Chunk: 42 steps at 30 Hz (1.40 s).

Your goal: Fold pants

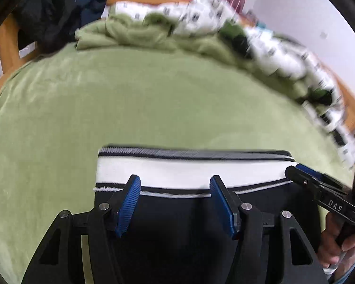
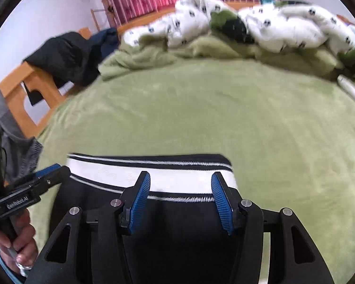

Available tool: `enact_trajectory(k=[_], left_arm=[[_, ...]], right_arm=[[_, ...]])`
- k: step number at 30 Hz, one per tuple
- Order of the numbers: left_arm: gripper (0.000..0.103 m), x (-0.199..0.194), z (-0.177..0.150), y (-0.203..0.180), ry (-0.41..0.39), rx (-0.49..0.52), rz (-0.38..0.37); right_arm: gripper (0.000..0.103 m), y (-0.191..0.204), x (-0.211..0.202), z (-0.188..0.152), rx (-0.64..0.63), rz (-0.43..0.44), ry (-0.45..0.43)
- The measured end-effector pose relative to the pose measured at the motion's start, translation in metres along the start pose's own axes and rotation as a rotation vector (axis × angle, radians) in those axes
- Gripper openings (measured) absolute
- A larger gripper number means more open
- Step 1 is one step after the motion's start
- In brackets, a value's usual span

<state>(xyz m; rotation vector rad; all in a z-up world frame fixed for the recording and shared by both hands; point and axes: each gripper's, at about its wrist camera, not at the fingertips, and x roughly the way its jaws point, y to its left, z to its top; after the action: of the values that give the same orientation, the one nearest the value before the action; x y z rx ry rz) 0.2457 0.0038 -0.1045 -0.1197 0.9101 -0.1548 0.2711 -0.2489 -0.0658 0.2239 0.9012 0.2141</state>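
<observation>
Black pants (image 1: 177, 224) with a wide white waistband (image 1: 189, 168) edged in black stripes lie flat on a green blanket (image 1: 153, 106). My left gripper (image 1: 175, 185) hovers over the left half of the waistband. It is open, with its blue pads (image 1: 130, 196) apart and nothing pinched between them. My right gripper (image 2: 181, 182) stands open over the right half of the waistband (image 2: 177, 177) of the pants (image 2: 177, 232), its pads clear of the cloth. Each gripper's tip shows at the edge of the other's view, beside the band's end. A hand (image 2: 19, 239) holds the left handle.
A rumpled white duvet with dark prints (image 2: 284, 28) and bunched green cover (image 2: 153, 54) lie along the far side of the bed. Dark clothes (image 2: 66, 54) hang over a wooden frame (image 2: 19, 92) at the left. A grey garment (image 2: 14, 137) lies at the left edge.
</observation>
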Motion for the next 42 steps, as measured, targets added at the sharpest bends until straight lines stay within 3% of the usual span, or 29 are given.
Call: enact_trajectory(k=[3,6,8,9,11,15,20,24,27,29,33,42], left_arm=[[0.058,0.010,-0.009,0.005,-0.012,0.069,0.042],[0.058,0.003,-0.002,0.005,-0.026,0.022,0.036],[0.059,-0.004,0.001,0.007,-0.060,-0.015,-0.053],[0.060,-0.002,0.001,0.007,-0.051,-0.020,-0.057],[0.059,0.013,-0.002,0.003,0.010,-0.008,-0.003],[0.062,0.013,-0.005,-0.003,0.003,0.022,0.019],[0.062,0.009,-0.006,-0.003,0.013,0.045,0.020],[0.063,0.000,-0.016,-0.012,0.013,0.084,0.025],[0.063,-0.011,-0.027,-0.019,0.034,0.127,0.004],[0.063,-0.014,-0.040,-0.022,0.097,0.119,-0.061],[0.063,-0.029,-0.069,-0.030,0.127,0.149,-0.079],[0.063,-0.081,-0.131,-0.022,0.056,0.184,-0.024]], right_arm=[[0.054,0.005,0.009,0.001,-0.046,-0.042,0.000],[0.053,0.014,0.009,0.003,-0.079,-0.081,0.008],[0.049,0.012,0.001,0.006,-0.047,-0.016,0.013],[0.049,0.011,-0.003,0.006,-0.034,0.027,0.004],[0.049,0.015,-0.001,0.000,-0.048,0.035,0.005],[0.049,0.029,0.008,-0.004,-0.134,-0.056,-0.003],[0.050,0.030,-0.003,-0.010,-0.159,-0.055,-0.014],[0.050,0.036,-0.025,-0.034,-0.242,-0.046,-0.037],[0.050,0.034,-0.040,-0.059,-0.250,-0.011,-0.049],[0.050,0.032,-0.048,-0.074,-0.245,0.005,-0.065],[0.050,0.034,-0.062,-0.099,-0.263,-0.006,-0.073],[0.050,0.027,-0.094,-0.140,-0.308,-0.016,-0.034]])
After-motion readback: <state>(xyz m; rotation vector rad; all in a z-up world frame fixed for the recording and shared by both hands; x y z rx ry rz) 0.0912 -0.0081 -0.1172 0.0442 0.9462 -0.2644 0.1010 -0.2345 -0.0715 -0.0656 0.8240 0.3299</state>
